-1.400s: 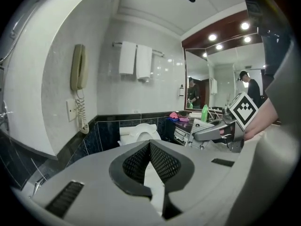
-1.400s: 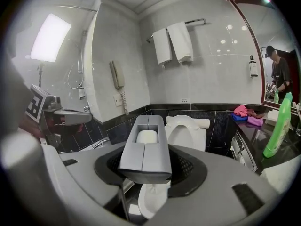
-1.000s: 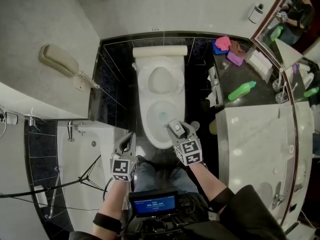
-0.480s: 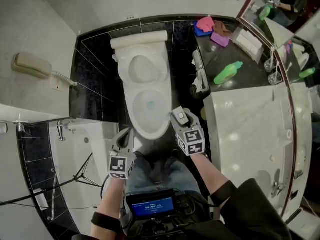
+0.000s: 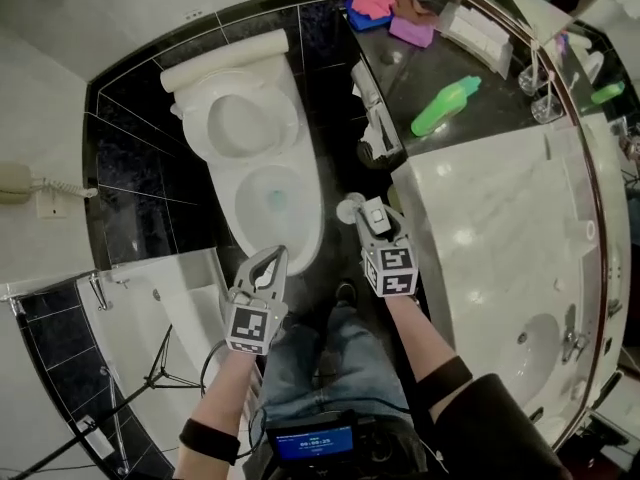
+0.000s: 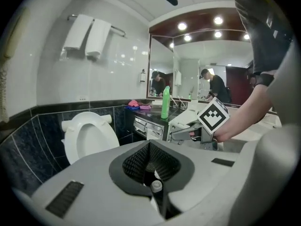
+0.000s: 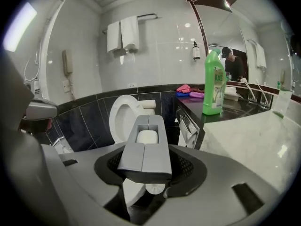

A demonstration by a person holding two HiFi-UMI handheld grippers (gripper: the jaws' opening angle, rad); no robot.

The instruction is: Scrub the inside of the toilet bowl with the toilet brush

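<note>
The white toilet (image 5: 262, 158) stands against the black tiled wall with its lid up and blue water in the bowl; it also shows as the toilet (image 6: 88, 138) and the toilet (image 7: 123, 117). A white round top (image 5: 350, 208), probably the toilet brush, stands on the dark floor between the toilet and the cabinet. My right gripper (image 5: 374, 212) hangs just right of it, its jaws shut side by side with nothing between them; the round top (image 7: 155, 188) shows under them. My left gripper (image 5: 275, 256) hovers at the bowl's near rim, its tips together and empty.
A marble counter (image 5: 490, 218) with a sink (image 5: 540, 343) fills the right side. On the dark shelf behind it are a green bottle (image 5: 445, 105) and coloured cloths (image 5: 380, 3). A bathtub (image 5: 150, 308) lies at the left. A wall phone (image 5: 15, 180) hangs there too.
Both grippers have dropped lower and drawn back from the bowl. The right one has left the bowl's rim for the floor gap beside the cabinet. The toilet has slid up and left in view.
</note>
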